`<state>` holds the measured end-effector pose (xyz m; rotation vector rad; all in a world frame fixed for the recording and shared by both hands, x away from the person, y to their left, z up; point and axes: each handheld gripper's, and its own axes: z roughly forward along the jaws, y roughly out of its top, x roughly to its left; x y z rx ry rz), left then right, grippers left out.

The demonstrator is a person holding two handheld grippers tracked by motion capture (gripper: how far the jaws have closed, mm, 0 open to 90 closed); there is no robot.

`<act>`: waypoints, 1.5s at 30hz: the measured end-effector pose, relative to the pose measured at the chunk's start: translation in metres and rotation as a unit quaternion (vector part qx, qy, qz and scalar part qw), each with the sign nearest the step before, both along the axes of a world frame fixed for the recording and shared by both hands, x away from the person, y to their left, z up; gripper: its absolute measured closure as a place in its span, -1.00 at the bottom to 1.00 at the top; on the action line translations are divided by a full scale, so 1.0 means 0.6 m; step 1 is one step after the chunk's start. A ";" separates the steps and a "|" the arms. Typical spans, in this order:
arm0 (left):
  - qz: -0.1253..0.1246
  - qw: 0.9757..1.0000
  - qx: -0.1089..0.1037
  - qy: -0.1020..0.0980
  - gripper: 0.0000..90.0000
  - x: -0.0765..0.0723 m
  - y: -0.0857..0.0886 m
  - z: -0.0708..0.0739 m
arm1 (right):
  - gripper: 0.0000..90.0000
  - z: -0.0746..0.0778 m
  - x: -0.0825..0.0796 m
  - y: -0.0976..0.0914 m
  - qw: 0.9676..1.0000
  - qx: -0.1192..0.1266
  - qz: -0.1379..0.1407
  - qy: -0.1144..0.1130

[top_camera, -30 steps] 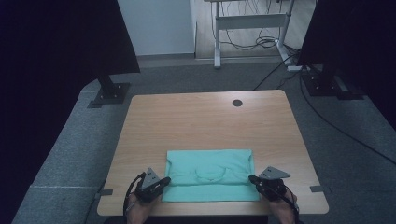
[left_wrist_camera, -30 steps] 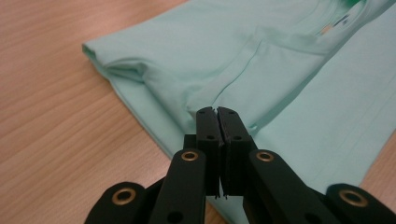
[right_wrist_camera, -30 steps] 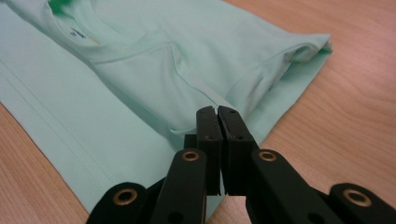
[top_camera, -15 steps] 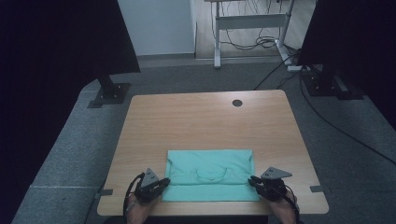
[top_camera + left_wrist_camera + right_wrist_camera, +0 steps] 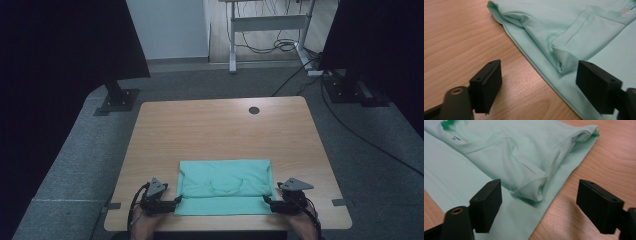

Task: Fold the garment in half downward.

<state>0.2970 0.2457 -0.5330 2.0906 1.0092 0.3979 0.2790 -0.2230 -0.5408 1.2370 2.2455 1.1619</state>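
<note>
A: High view first: the worktop (image 5: 220, 130) carries a mint-green T-shirt (image 5: 225, 185), folded into a rectangle at the near edge, midway between left and right. What is the step?

B: A release, I judge. Both tools have just been opening, and no cloth is pinched in either. The left tool (image 5: 172, 202) sits at the shirt's near left corner, the right tool (image 5: 267, 201) at its near right corner.

A: How to do it well?

B: Draw each tool straight outward, low and level, so no jaw drags the folded sleeve (image 5: 531, 187) back open. In the left gripper view the sleeve fold (image 5: 564, 55) lies between the 2 parted jaws, so that side needs most care.

A: And the hands?

B: The left hand (image 5: 145, 225) and right hand (image 5: 300, 227) come in from the near edge, palms down, with the tools pointing inward at the shirt, close over the worktop.
</note>
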 end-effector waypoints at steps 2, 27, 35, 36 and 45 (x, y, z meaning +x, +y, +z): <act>-0.003 1.000 -0.009 0.009 -0.62 0.003 0.001 0.000 | -0.65 0.000 0.000 -0.002 1.000 0.004 -0.002 0.002; -0.066 0.998 -0.020 -0.012 -0.42 0.041 -0.065 0.042 | -0.66 0.000 0.001 0.004 1.000 -0.005 0.005 0.001; -0.093 0.995 -0.034 -0.009 -0.26 0.068 -0.102 0.040 | -0.62 0.000 0.000 0.005 1.000 -0.006 0.006 0.000; -0.095 0.995 -0.036 -0.007 -0.23 0.070 -0.105 0.039 | -0.62 0.000 0.001 0.004 1.000 -0.004 0.006 0.000; -0.119 0.992 -0.047 0.005 0.04 0.087 -0.135 0.027 | -0.61 0.000 0.001 0.005 1.000 -0.006 0.009 -0.002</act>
